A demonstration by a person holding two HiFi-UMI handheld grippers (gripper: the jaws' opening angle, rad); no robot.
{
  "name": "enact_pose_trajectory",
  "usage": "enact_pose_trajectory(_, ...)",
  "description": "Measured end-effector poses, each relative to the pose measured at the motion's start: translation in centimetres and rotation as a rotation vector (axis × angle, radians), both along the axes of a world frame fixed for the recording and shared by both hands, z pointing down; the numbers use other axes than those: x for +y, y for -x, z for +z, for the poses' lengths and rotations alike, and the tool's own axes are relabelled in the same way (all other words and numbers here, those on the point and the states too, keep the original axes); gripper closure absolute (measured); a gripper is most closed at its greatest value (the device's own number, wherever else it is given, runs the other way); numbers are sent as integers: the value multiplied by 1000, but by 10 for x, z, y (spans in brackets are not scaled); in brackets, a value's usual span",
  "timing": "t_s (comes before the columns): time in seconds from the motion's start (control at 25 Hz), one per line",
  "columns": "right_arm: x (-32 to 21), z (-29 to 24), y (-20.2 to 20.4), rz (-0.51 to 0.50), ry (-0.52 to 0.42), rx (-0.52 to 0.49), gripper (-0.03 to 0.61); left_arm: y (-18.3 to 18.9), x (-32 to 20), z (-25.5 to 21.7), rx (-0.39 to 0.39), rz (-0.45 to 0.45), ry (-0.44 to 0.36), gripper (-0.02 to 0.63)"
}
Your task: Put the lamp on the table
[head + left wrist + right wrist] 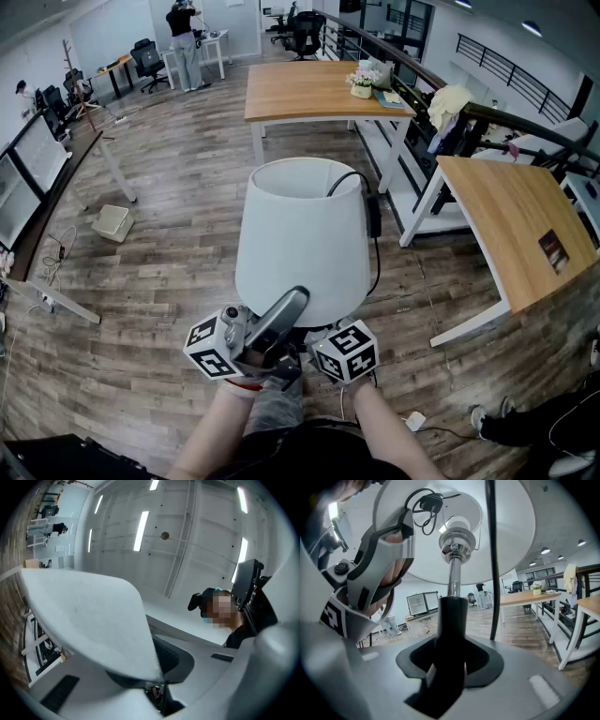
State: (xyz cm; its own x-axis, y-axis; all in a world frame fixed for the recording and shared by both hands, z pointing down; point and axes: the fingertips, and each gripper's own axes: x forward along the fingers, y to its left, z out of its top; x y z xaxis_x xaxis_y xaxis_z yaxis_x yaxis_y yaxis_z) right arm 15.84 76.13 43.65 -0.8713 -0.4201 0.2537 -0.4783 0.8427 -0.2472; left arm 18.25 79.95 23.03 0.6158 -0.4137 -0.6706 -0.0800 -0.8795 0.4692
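- The left gripper (289,309) is clamped on the lower rim of the lamp (302,239). One finger lies against the outside of the shade (89,620) and the other reaches up inside it.
- The right gripper (449,667) is closed on the black lower section of the stem (452,620), directly beneath the shade.
- The lamp is held upright in the air, close in front of the person and over the wooden floor (169,281). It touches neither the right-hand table (511,220) nor the far table (300,89), and stands well apart from both.
- The shade is white and tapered, narrower at its open top, and it looks clean.
- The stem is black below and chrome above, ending at a socket with a bulb.
- A black cord (372,214) leaves the top of the shade and hangs down its right side. Inside the shade a spare length is looped.
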Motion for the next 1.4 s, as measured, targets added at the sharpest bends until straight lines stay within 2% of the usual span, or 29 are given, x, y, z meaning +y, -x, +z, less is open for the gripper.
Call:
enact_pose_trajectory(0.24, -70, 3, 10, 15, -8, 10, 413, 9, -65, 5, -14, 24, -28, 586)
enact_pose_trajectory(0.4, -120, 3, 27, 38, 15, 3, 413, 27, -120, 3, -11, 50, 7, 586)
enact_pose_trajectory(0.6, -183, -2, 54, 72, 17, -8, 413, 50, -182, -2, -32, 90, 6, 587)
enact_pose_trajectory(0.84, -248, -5, 92, 90, 6, -1, 413, 93, -245, -4, -9, 113, 10, 588)
enact_pose_trajectory(1.08, -295, -9, 133, 75, -6, -5, 413, 131, -288, -8, -17, 106, -7, 588)
enact_pose_trajectory(1.4, -328, -3, 164, 25, -12, 15, 414, 166, -321, -1, 13, 67, -6, 588)
